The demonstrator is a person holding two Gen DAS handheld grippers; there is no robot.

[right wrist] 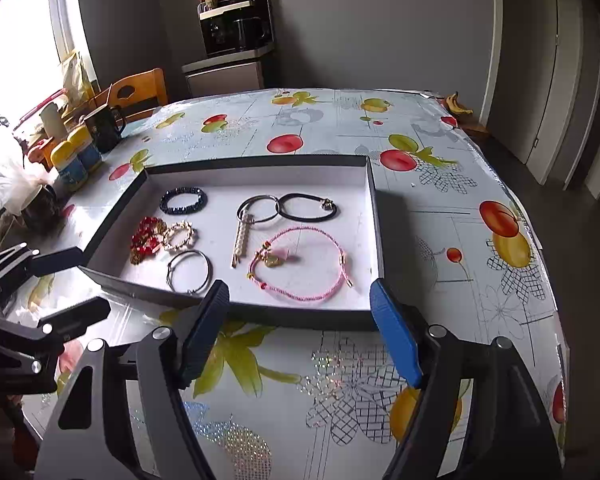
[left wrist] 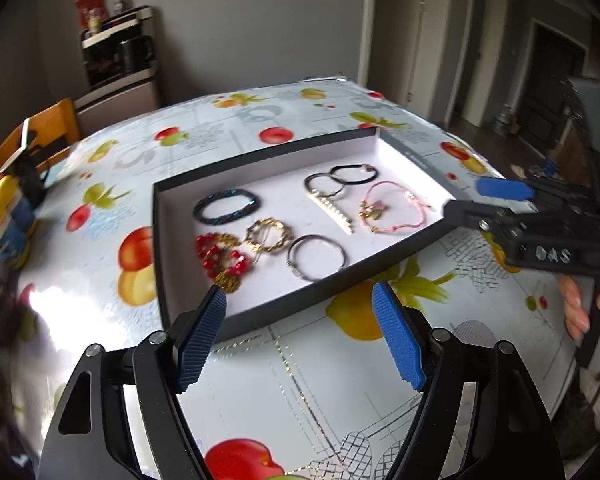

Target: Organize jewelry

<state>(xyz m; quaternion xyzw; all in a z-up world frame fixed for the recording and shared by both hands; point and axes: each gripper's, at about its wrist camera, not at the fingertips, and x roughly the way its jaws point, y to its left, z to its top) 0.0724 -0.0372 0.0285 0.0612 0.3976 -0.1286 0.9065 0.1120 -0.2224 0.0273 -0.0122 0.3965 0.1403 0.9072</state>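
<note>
A shallow black tray [right wrist: 320,320] with a white floor lies on the fruit-print table. Inside it are a dark beaded bracelet [right wrist: 183,201], red beads [right wrist: 146,236], a gold chain bracelet [right wrist: 168,241], a silver bangle [right wrist: 172,276], a pearl clip [right wrist: 242,240], black hair ties [right wrist: 308,216] and a pink cord bracelet [right wrist: 274,260]. My right gripper [right wrist: 299,286] hovers open at the tray's near wall, nothing between its blue pads. My left gripper [left wrist: 299,292] is open over the tray's [left wrist: 280,312] near left corner, also empty. Each appears in the other's view: right gripper [left wrist: 476,198], left gripper [right wrist: 76,286].
Yellow-lidded jars [right wrist: 74,160], a black mug [right wrist: 106,124] and a white bag crowd the table's left side by a wooden chair [right wrist: 140,88]. Bananas [right wrist: 458,106] lie at the far right corner. A person's hand [left wrist: 576,308] grips the right tool. The table edge runs close on the right.
</note>
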